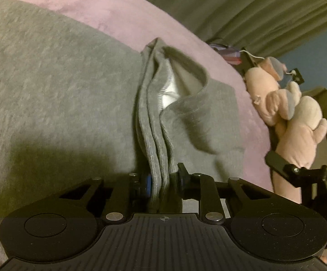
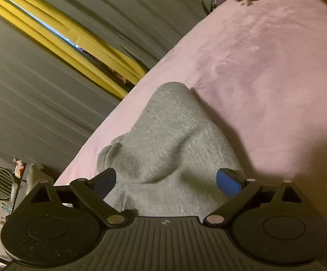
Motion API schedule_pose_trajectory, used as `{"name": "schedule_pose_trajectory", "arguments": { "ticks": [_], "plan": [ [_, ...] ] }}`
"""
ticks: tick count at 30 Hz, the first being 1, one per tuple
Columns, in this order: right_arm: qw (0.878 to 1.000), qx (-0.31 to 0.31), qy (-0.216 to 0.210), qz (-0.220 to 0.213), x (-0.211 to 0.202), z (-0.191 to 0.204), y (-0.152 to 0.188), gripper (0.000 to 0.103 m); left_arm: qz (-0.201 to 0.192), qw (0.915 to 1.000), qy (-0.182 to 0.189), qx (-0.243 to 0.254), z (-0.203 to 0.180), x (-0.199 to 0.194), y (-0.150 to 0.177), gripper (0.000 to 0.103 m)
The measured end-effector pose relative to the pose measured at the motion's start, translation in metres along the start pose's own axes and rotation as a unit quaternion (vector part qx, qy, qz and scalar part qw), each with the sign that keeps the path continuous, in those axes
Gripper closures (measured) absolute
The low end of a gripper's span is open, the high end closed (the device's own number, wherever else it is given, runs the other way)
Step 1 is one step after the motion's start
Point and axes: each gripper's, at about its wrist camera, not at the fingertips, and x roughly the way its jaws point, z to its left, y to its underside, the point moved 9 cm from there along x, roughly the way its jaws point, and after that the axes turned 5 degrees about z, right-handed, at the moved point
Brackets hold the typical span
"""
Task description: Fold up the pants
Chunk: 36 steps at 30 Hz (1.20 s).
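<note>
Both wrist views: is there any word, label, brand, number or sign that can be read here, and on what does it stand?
None can be read.
Grey pants: no print; a white patch inside the waistband shows no letters.
Left gripper and right gripper: only a small crosshair mark on each body, no text.
Pink plush toy: no readable tag.
Shelf items in the right wrist view: too small and blurred.

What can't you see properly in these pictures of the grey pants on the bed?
- Left wrist view: the pants run past the left edge; the left gripper hides the pinched ribbed waistband's lower end.
- Right wrist view: the right gripper covers the cloth's near part.
- Both views: the plush toy is cut off by edges.
</note>
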Motion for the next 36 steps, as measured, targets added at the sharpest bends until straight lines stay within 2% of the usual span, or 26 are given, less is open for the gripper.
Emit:
{"name": "schedule_pose_trajectory", "arguments": {
  "ticks": [2,3,4,6,10,12,13,15,18,19,20,21,24,25,26,27,28,30,33,35,36],
  "plan": [
    [1.0,0.002,0.001,0.003,0.001,-0.001,0.001,0.006,-0.006,0.9999,-0.003,-0.015,0.002,0.004,0.0,0.07],
    [1.0,0.003,0.0,0.004,0.001,-0.001,0.001,0.006,-0.01,0.9998,-0.004,-0.018,0.0,0.006,0.0,0.072],
    [1.0,0.003,0.002,0.005,0.002,-0.001,0.001,0.006,-0.013,0.9998,-0.01,-0.011,-0.002,0.004,-0.002,0.082],
    [1.0,0.002,0.006,0.006,0.003,-0.001,0.001,0.006,-0.023,0.9994,-0.021,0.016,-0.009,0.0,-0.002,0.084],
    [1.0,-0.006,0.003,0.017,0.002,0.003,0.004,0.006,-0.069,0.9962,-0.011,0.053,-0.024,-0.04,-0.004,0.086],
    [0.999,-0.007,-0.017,0.037,0.004,0.006,0.009,0.005,-0.088,0.9925,-0.021,0.082,-0.03,-0.069,-0.004,0.085],
    [0.998,-0.008,-0.032,0.058,0.006,0.008,0.013,0.004,-0.092,0.9913,-0.033,0.088,-0.029,-0.08,-0.003,0.085],
    [0.995,-0.013,-0.034,0.091,0.014,0.01,0.019,0.004,-0.096,0.988,-0.065,0.103,-0.019,-0.098,0.002,0.085],
    [0.993,-0.034,-0.057,0.101,0.015,0.021,0.022,0.004,-0.082,0.9768,-0.152,0.127,0.014,-0.101,0.016,0.083],
    [0.992,-0.041,-0.062,0.099,0.015,0.024,0.022,0.004,-0.073,0.9723,-0.178,0.132,0.026,-0.099,0.022,0.079],
    [0.992,-0.049,-0.061,0.098,0.015,0.026,0.023,0.004,-0.062,0.9695,-0.198,0.13,0.039,-0.095,0.027,0.076],
    [0.992,-0.059,-0.053,0.099,0.016,0.026,0.024,0.004,-0.059,0.971,-0.204,0.11,0.051,-0.092,0.032,0.071],
    [0.991,-0.083,-0.039,0.094,0.017,0.03,0.024,0.004,-0.082,0.9833,-0.157,0.041,0.062,-0.098,0.024,0.062],
    [0.991,-0.092,-0.04,0.091,0.016,0.032,0.024,0.007,-0.097,0.9837,-0.148,0.032,0.061,-0.101,0.017,0.052],
    [0.99,-0.105,-0.043,0.085,0.015,0.036,0.026,0.01,-0.114,0.9826,-0.143,0.03,0.06,-0.106,0.011,0.047],
    [0.989,-0.117,-0.043,0.079,0.014,0.039,0.026,0.021,-0.131,0.9804,-0.144,0.031,0.058,-0.11,0.003,0.043],
    [0.988,-0.133,-0.036,0.073,0.014,0.042,0.027,0.036,-0.142,0.9787,-0.145,0.032,0.055,-0.111,-0.005,0.043],
    [0.985,-0.156,-0.012,0.074,0.019,0.044,0.031,0.053,-0.163,0.9767,-0.138,0.025,0.05,-0.118,-0.02,0.044],
    [0.98,-0.176,0.02,0.089,0.028,0.045,0.038,0.054,-0.183,0.9759,-0.117,0.024,0.039,-0.123,-0.042,0.041],
    [0.978,-0.181,0.029,0.096,0.033,0.045,0.042,0.054,-0.169,0.9807,-0.097,0.018,0.039,-0.114,-0.058,0.038],
    [0.978,-0.181,0.029,0.096,0.034,0.045,0.043,0.052,-0.157,0.9838,-0.086,0.009,0.039,-0.108,-0.062,0.04]
  ]
}}
